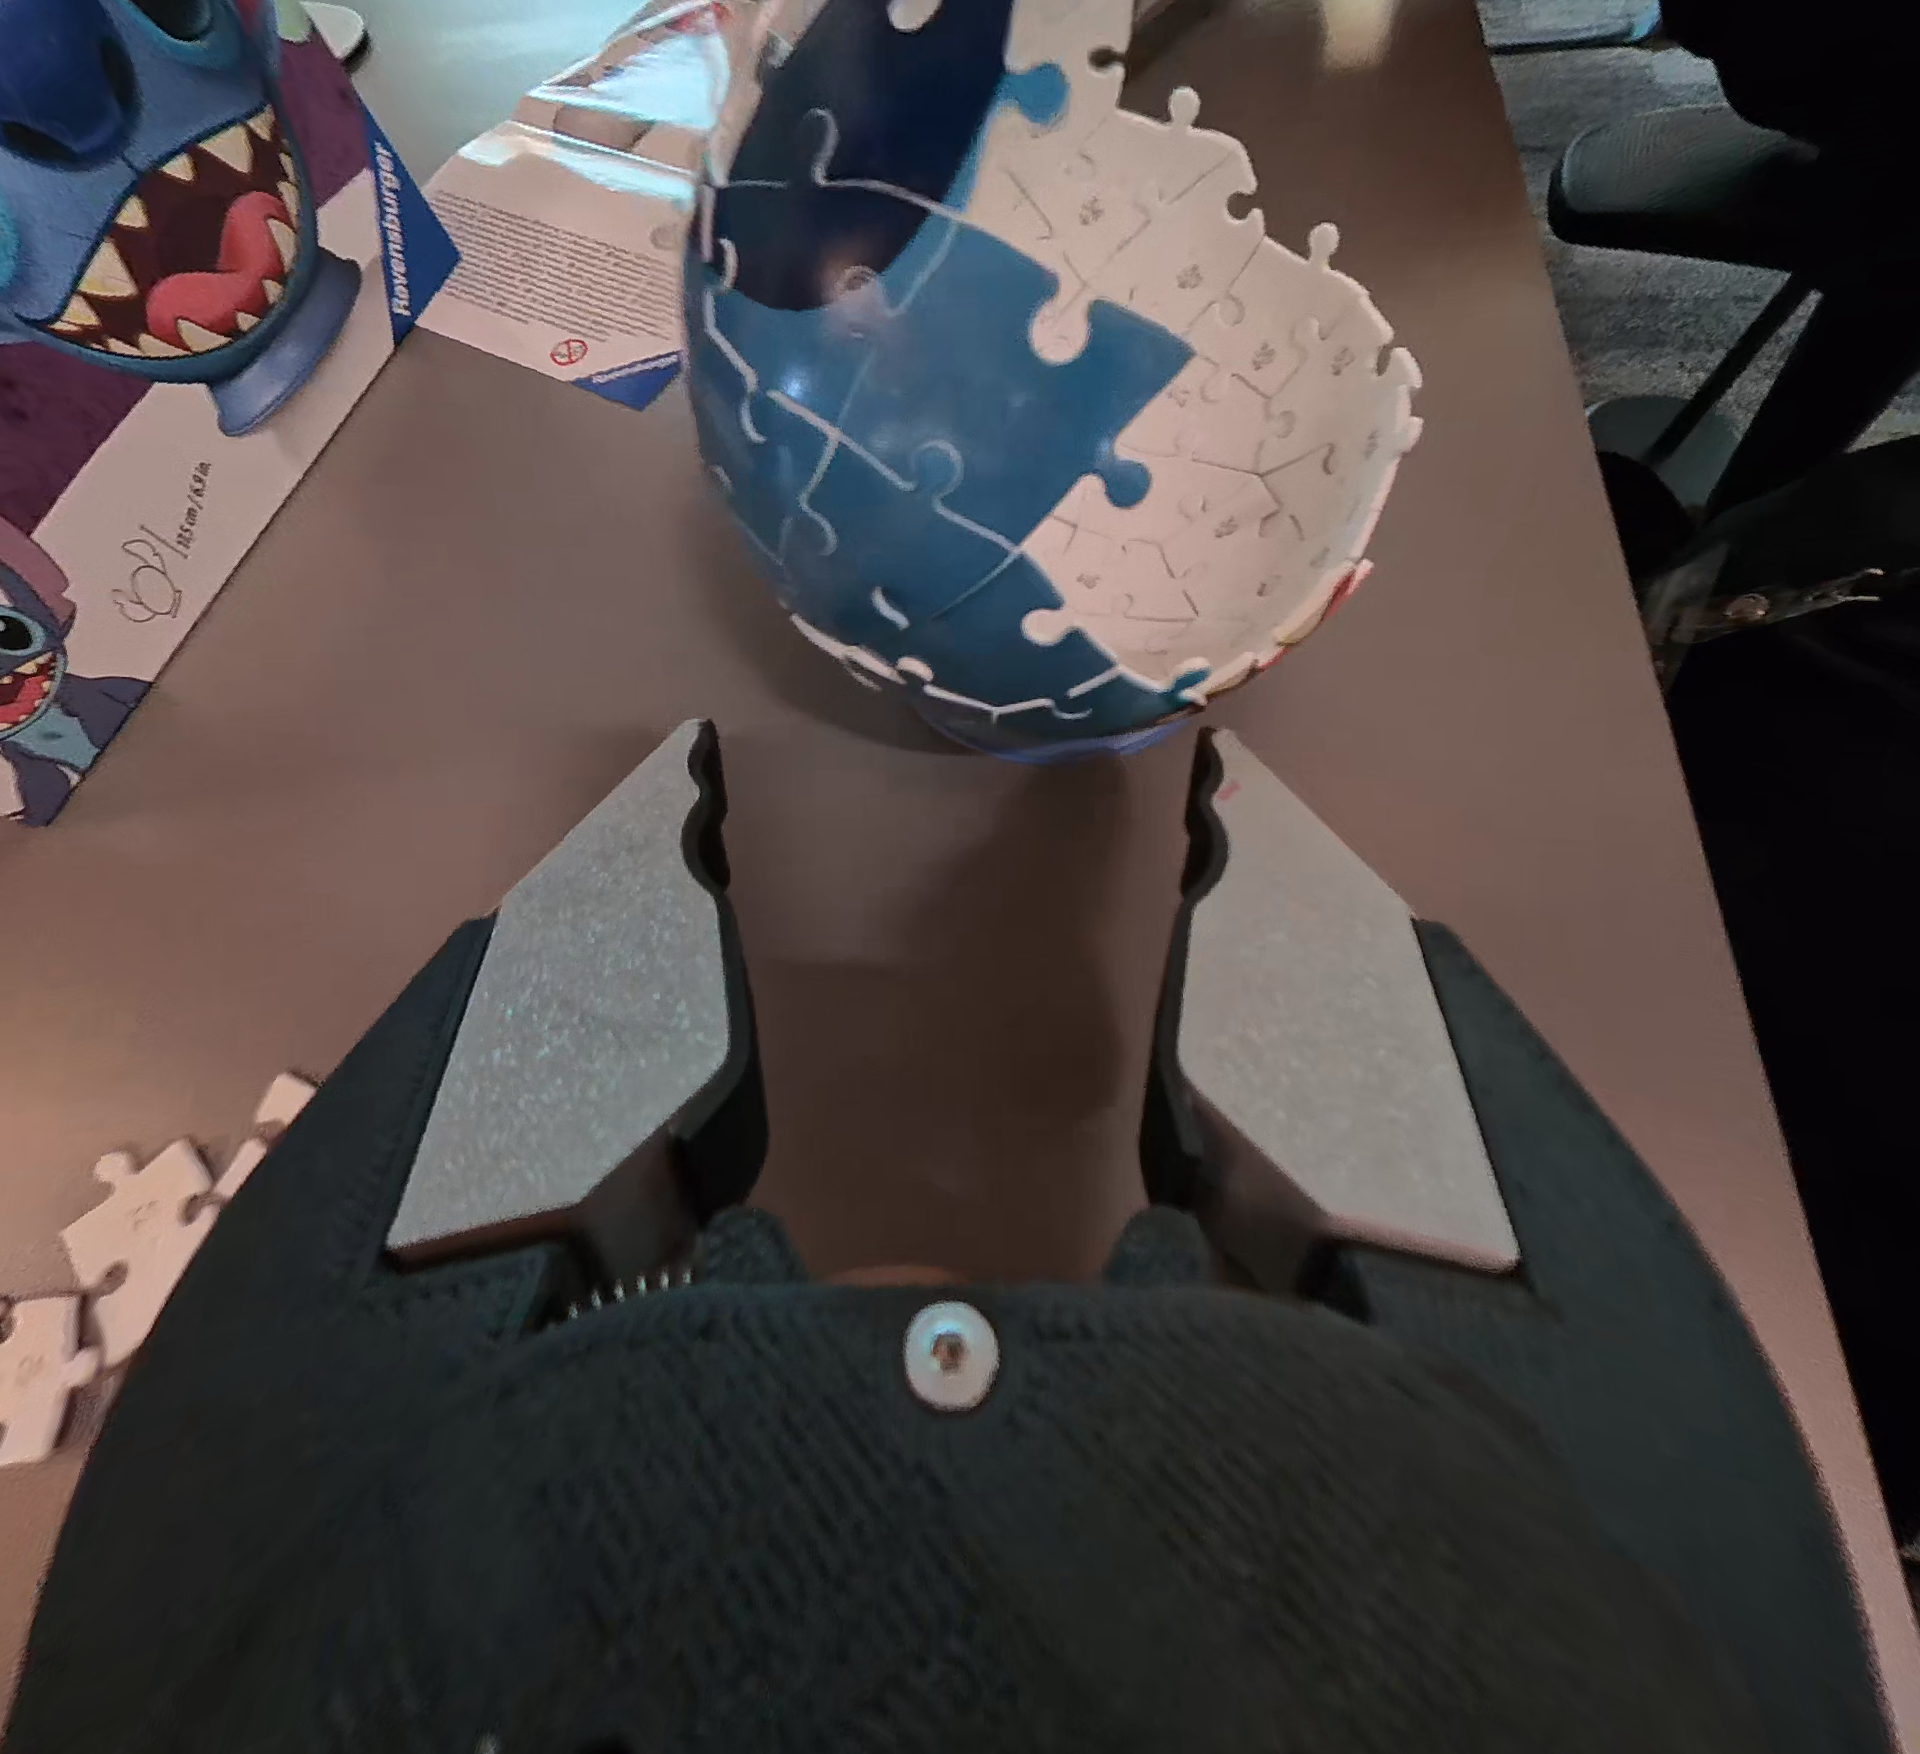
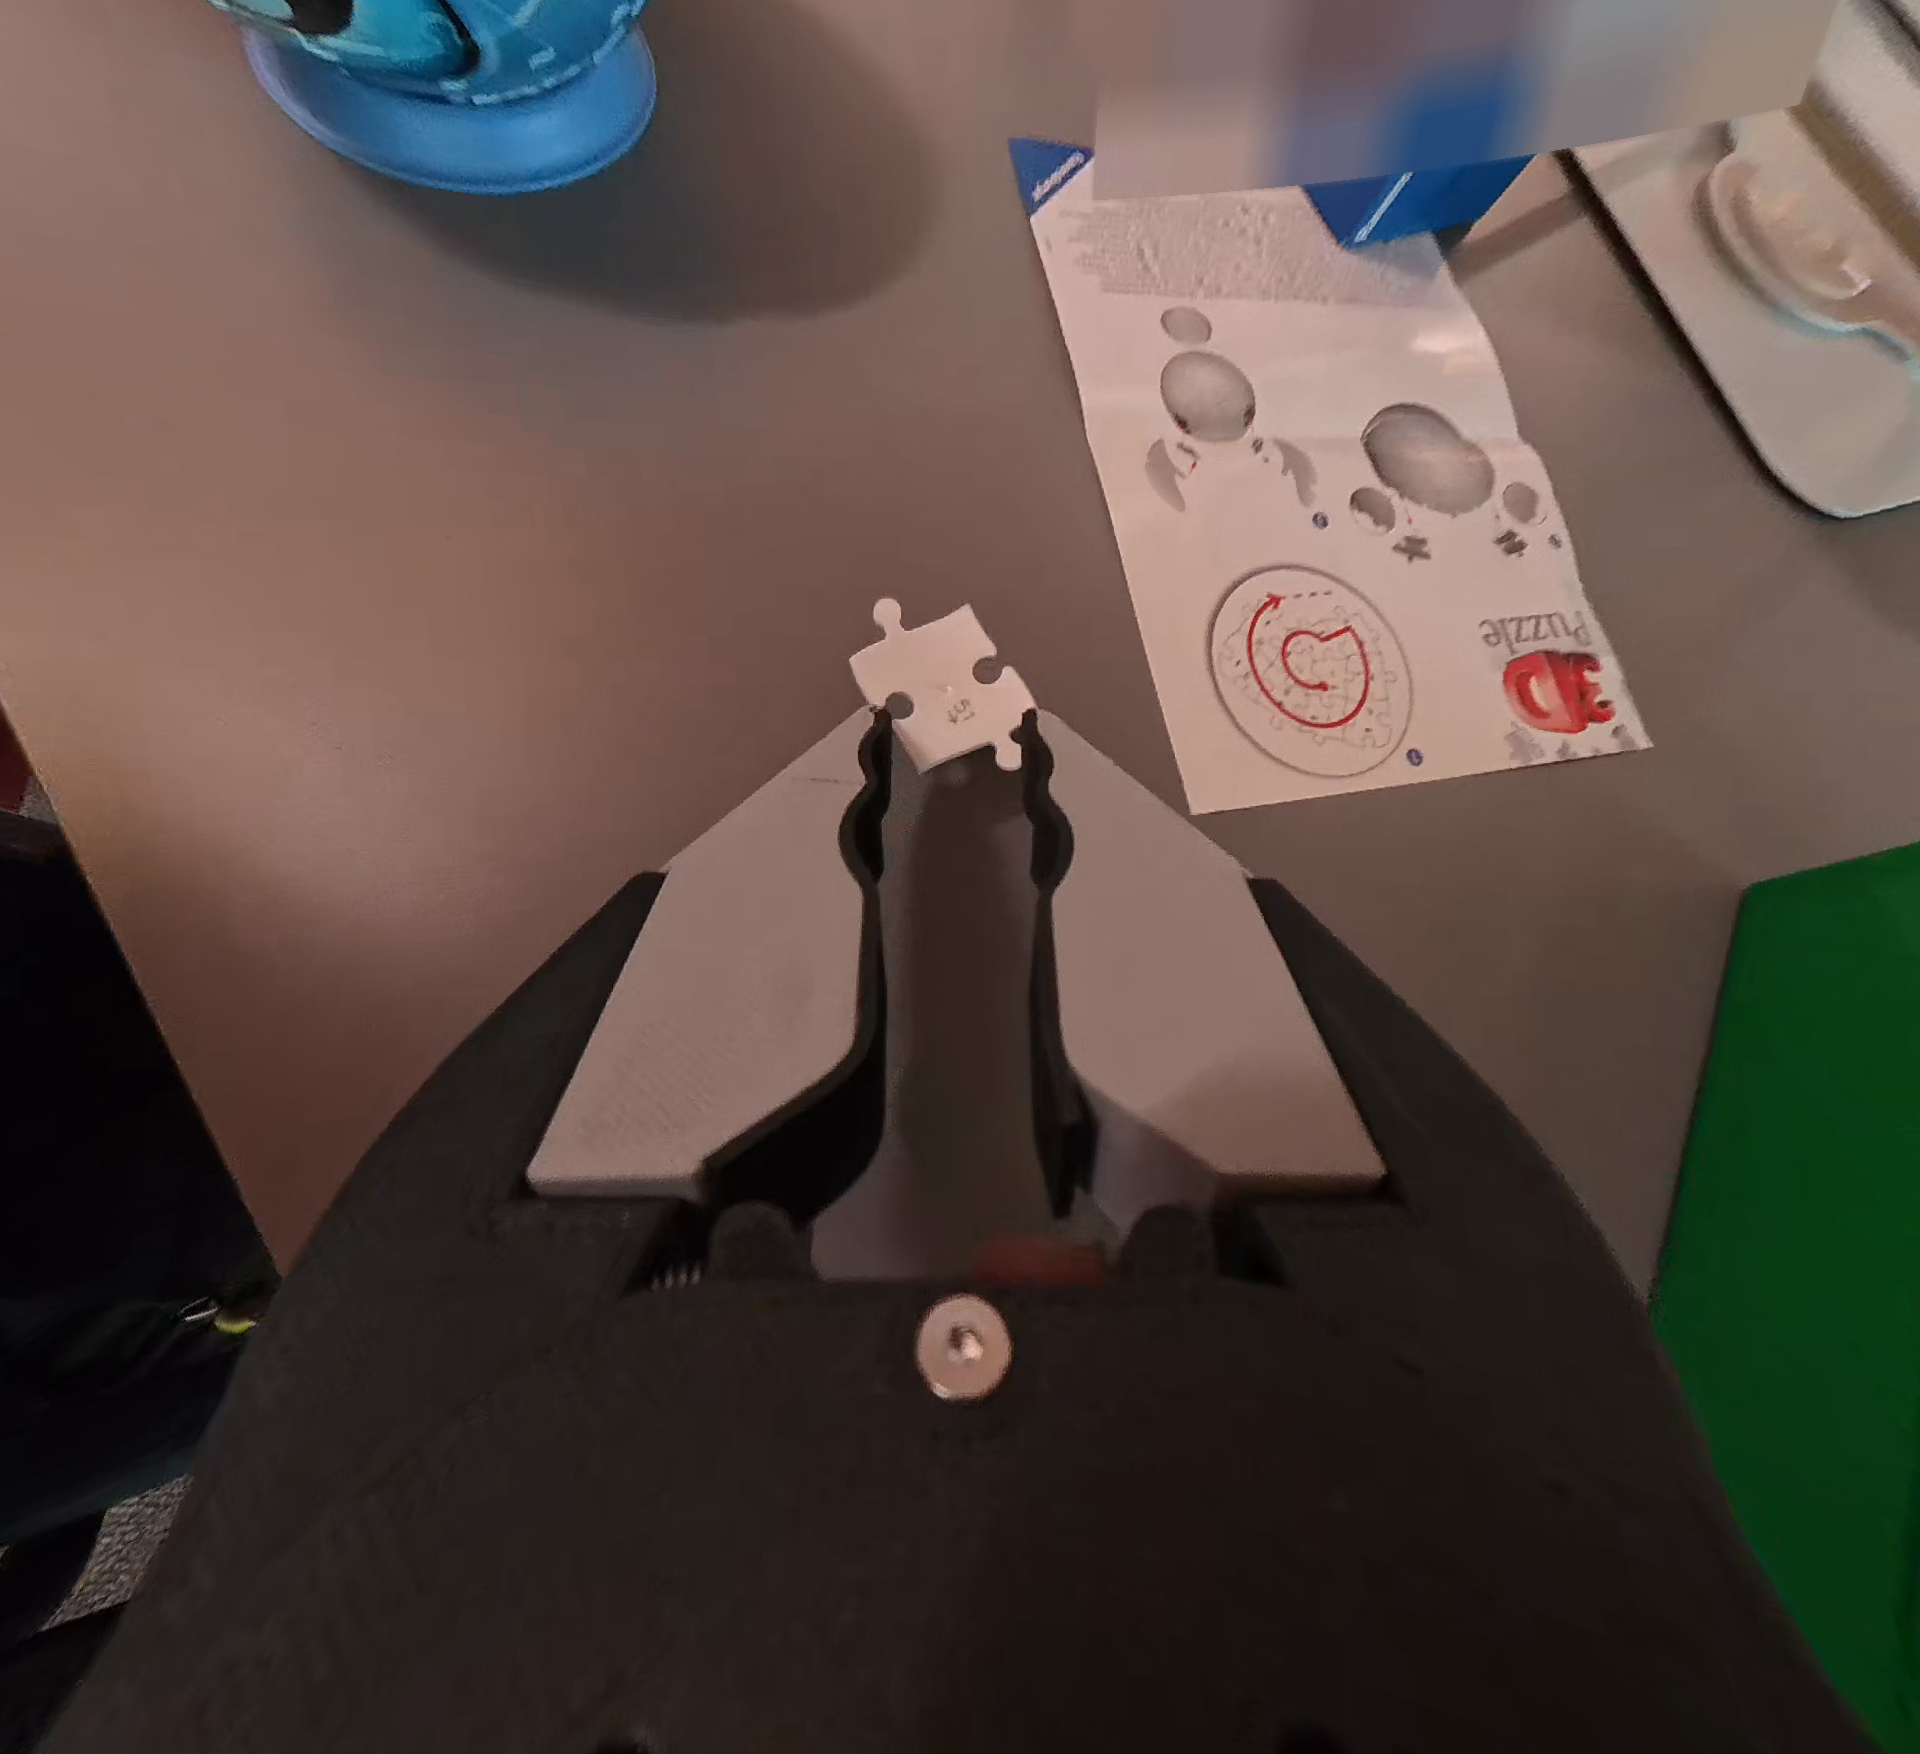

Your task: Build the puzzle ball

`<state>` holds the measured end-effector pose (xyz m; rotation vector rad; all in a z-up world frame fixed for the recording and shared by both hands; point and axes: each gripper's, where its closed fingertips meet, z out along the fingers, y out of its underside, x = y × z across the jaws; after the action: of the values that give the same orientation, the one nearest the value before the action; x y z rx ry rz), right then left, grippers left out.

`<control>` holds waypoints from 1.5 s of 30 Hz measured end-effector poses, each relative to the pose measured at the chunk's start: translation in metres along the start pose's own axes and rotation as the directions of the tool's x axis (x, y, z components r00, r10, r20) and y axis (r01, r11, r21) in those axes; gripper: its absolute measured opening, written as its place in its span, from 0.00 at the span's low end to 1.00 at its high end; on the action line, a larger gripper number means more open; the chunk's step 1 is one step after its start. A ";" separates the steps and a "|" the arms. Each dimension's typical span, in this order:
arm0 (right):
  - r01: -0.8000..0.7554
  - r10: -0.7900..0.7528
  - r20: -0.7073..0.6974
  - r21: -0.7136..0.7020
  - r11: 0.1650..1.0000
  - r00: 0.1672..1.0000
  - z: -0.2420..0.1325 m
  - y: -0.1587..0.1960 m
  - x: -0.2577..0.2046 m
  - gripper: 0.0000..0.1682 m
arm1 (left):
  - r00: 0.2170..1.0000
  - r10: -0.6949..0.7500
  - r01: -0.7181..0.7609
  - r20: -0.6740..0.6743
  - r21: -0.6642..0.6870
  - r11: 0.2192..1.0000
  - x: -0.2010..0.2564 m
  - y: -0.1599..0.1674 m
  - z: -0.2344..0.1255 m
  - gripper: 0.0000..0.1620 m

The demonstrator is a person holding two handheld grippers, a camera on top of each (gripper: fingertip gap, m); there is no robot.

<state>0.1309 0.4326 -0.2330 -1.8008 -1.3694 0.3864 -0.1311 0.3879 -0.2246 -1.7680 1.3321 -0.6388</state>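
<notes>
1. One left gripper (image 1: 951,774) is hovering over the brown table (image 1: 468,665) with its two fingers spread wide and nothing sitting between them.
2. One partly built puzzle ball (image 1: 997,416) is standing just ahead of the left fingertips, its open side showing a white inner face and its outer shell showing blue pieces. It is resting on one blue round base (image 2: 457,125), seen in the right wrist view far ahead and to the left of the right gripper.
3. One right gripper (image 2: 951,733) is pinching one white puzzle piece (image 2: 940,681) at its fingertips; the piece is sticking out ahead of the tips, blank side up, and bearing a small printed mark.
4. Loose white pieces (image 1: 135,1226) are lying behind and to the left of the left gripper; at least three are showing, and the exact count cannot be told because the gripper body is covering part of them.
5. One printed puzzle box (image 1: 208,302) is lying ahead and to the left of the left gripper.
6. One instruction sheet (image 2: 1340,499) is lying flat ahead and to the right of the right gripper.
7. One green panel (image 2: 1808,1237) is showing to the right of the right gripper.
</notes>
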 end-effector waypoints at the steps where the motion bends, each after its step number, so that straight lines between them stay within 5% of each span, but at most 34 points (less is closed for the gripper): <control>1: 0.006 -0.006 -0.005 0.012 1.000 1.000 -0.003 -0.004 0.000 0.13 | 1.000 -0.004 0.004 0.010 0.012 1.000 -0.003 -0.002 -0.004 0.54; 7: 0.059 -0.057 -0.021 0.114 0.992 0.998 -0.023 -0.038 -0.009 0.13 | 0.987 -0.074 0.052 0.146 0.146 0.988 -0.027 -0.032 -0.050 0.53; 12: 0.113 -0.109 -0.041 0.103 0.988 0.993 -0.026 -0.048 -0.016 0.13 | 0.994 -0.086 0.074 0.074 0.151 0.986 0.017 -0.092 -0.056 0.49; 15: 0.121 -0.118 -0.034 0.125 0.985 0.992 -0.029 -0.055 -0.022 0.13 | 0.987 -0.153 0.161 -0.056 0.222 0.962 0.058 -0.146 -0.036 0.36; 21: 0.167 -0.164 -0.035 0.177 0.970 0.986 -0.044 -0.075 -0.037 0.13 | 0.946 -0.266 0.293 -0.185 0.142 0.945 0.083 -0.182 0.046 0.31; 24: 0.207 -0.200 -0.057 0.203 0.957 0.978 -0.056 -0.087 -0.045 0.13 | 0.918 -0.342 0.367 -0.204 0.101 0.925 0.069 -0.187 0.068 0.38; 31: 0.283 -0.272 -0.079 0.240 0.929 0.959 -0.070 -0.109 -0.064 0.13 | 0.881 -0.386 0.409 -0.274 0.026 0.912 0.079 -0.193 0.100 0.35; 33: 0.291 -0.280 -0.079 0.237 0.927 0.957 -0.070 -0.112 -0.067 0.13 | 0.878 -0.383 0.405 -0.287 0.020 0.914 0.081 -0.193 0.104 0.30; 35: 0.301 -0.290 -0.080 0.238 0.924 0.954 -0.069 -0.115 -0.070 0.13 | 0.871 -0.373 0.397 -0.321 0.012 0.918 0.087 -0.193 0.105 0.13; 37: 0.308 -0.301 -0.069 0.251 0.918 0.951 -0.068 -0.117 -0.074 0.01 | 0.878 -0.356 0.379 -0.319 0.010 0.925 0.087 -0.189 0.105 0.00; 41: 0.294 -0.288 -0.056 0.207 0.933 0.956 -0.054 -0.109 -0.072 0.07 | 0.885 -0.338 0.364 -0.319 0.023 0.931 0.087 -0.187 0.101 0.00; 45: 0.174 -0.157 -0.124 0.147 0.974 0.980 -0.031 -0.078 -0.027 0.03 | 0.954 -0.271 0.276 -0.129 0.019 0.961 0.064 -0.180 0.116 0.00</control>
<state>0.0908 0.4008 -0.1607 -1.5442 -1.3603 0.2913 0.0762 0.3827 -0.1416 -1.9265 1.1570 -0.9347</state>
